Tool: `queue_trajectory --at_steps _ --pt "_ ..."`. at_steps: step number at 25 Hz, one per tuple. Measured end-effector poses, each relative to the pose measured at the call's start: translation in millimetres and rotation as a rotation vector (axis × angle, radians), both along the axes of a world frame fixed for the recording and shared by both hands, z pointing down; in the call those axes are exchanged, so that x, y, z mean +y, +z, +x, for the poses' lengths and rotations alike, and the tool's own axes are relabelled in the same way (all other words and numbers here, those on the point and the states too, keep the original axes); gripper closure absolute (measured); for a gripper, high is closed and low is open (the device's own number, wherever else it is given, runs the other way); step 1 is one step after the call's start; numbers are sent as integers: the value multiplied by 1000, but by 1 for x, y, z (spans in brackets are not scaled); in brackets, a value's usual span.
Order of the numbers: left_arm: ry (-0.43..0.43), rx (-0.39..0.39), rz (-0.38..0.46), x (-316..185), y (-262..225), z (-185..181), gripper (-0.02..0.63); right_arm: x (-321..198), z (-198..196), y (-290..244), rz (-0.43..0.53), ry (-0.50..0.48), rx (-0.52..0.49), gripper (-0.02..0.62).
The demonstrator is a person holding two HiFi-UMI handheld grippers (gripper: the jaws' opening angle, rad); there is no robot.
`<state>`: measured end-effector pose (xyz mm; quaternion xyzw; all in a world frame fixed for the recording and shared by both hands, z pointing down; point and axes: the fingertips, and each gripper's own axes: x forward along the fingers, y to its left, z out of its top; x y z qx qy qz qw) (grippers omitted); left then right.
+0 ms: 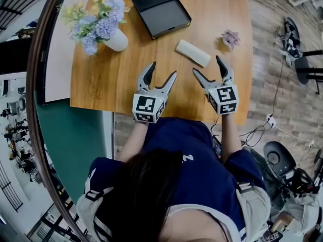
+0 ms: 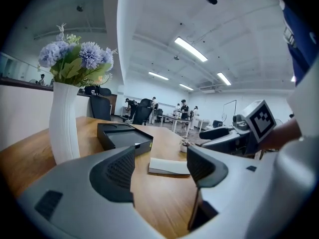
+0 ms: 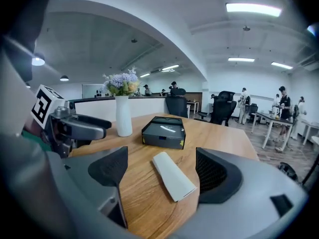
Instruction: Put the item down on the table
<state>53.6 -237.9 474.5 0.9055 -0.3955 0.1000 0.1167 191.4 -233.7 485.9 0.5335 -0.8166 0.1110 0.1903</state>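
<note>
A white oblong item (image 1: 192, 53) lies flat on the wooden table (image 1: 121, 87), ahead of both grippers; it also shows as the white item (image 3: 172, 176) between the right jaws' line of sight and as a pale slab (image 2: 169, 166) in the left gripper view. My left gripper (image 1: 162, 73) hovers open over the table's near part, nothing between its jaws. My right gripper (image 1: 209, 66) is open too, just short of the white item and apart from it. Each gripper sees the other: right gripper (image 2: 227, 134), left gripper (image 3: 75, 126).
A black box (image 1: 161, 11) sits at the table's far middle. A white vase of blue flowers (image 1: 115, 38) stands at the far left. A small purple flower (image 1: 230, 38) rests near the right edge. Floor cables and chair bases lie to the right.
</note>
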Motion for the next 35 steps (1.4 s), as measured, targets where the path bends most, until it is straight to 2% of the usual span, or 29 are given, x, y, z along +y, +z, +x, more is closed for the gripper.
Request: queue_trajectory --at_steps 3,7,10,13,17,22,27,29,31,34,35 --pt "32 -33 8 5 4 2 284 23 0 17 -49 12 -27 163" --pt "28 8 -23 10 5 1 285 54 8 30 -67 121 -73 170" --pt "37 -2 -21 12 6 -1 285 63 7 41 -91 117 -75 172" --pt "56 -17 -31 14 10 0 284 58 10 37 -73 122 -59 173" --pt "37 -15 -35 18 11 -6 285 54 10 30 -44 152 -54 183" --pt "34 5 -17 18 5 -4 302 57 9 29 -39 160 -47 267" --pt "59 63 -39 24 6 -4 461 58 12 25 -11 205 -68 402" --pt "59 44 -38 27 9 -3 542 59 14 23 1 218 -72 454" --pt "58 8 -34 29 14 -2 596 59 17 16 41 239 -107 507" --pt "48 -39 -44 28 21 -2 603 59 24 0 114 286 -228 586" --pt "45 -39 -47 28 21 -2 603 59 25 -2 120 290 -246 586"
